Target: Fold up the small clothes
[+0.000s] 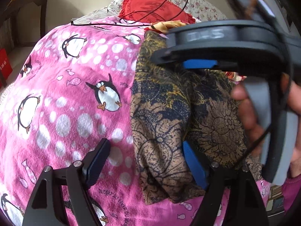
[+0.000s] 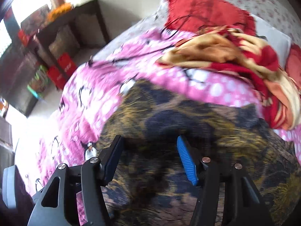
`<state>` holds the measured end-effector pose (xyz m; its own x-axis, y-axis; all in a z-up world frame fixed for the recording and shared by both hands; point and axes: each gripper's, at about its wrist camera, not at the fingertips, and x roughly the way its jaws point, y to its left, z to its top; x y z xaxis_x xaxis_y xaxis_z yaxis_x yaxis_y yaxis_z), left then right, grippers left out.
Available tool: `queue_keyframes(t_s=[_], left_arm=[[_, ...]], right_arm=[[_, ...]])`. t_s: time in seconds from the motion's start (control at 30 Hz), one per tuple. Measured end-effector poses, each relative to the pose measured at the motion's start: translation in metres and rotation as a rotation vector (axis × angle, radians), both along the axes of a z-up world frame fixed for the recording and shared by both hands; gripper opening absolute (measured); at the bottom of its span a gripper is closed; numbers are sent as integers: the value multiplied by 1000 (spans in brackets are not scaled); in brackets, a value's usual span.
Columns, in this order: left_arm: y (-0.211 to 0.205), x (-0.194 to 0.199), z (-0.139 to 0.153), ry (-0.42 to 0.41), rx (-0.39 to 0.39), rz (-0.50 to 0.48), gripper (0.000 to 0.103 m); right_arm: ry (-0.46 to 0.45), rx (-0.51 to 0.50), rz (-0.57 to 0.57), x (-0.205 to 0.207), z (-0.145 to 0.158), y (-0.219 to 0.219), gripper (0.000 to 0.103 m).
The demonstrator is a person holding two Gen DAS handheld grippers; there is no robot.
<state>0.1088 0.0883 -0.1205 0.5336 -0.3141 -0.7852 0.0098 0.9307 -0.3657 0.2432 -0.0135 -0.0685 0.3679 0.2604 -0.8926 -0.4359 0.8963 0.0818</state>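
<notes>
A brown and navy floral garment (image 1: 165, 113) lies flattened on the pink penguin blanket (image 1: 75, 94). My left gripper (image 1: 145, 162) is open just above the garment's left edge, with one finger over the blanket and the blue-padded one over the cloth. In the left wrist view, a blue pad (image 1: 199, 64) of the right gripper hovers over the garment's far part, held by a hand (image 1: 250, 113). The right wrist view is blurred. There my right gripper (image 2: 150, 160) stands open over the same garment (image 2: 188, 122), with nothing pinched between its fingers.
A red heart-shaped pillow (image 1: 156, 5) and a black cable (image 1: 169, 1) lie at the head of the bed. A red and cream cloth heap (image 2: 235, 56) sits beyond the garment. A dark wooden table (image 2: 62, 30) and red boxes (image 2: 64, 67) stand left of the bed.
</notes>
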Motion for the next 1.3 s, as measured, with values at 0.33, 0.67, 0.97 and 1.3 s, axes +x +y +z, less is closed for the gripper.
queue_keyframes(t_s=[0.33, 0.67, 0.97, 1.3], left_arm=[[5, -12, -5, -25, -24, -22, 88], [-20, 3, 0, -38, 14, -36, 87], [-71, -14, 53, -109, 17, -197, 25], [-181, -28, 122, -217, 35, -413, 25]], right_arm=[[-91, -289, 64, -2, -35, 55, 83], [-67, -124, 41, -1, -6, -5, 10], [0, 187, -61, -12, 26, -83, 8], [-35, 332, -194, -43, 80, -208, 8]])
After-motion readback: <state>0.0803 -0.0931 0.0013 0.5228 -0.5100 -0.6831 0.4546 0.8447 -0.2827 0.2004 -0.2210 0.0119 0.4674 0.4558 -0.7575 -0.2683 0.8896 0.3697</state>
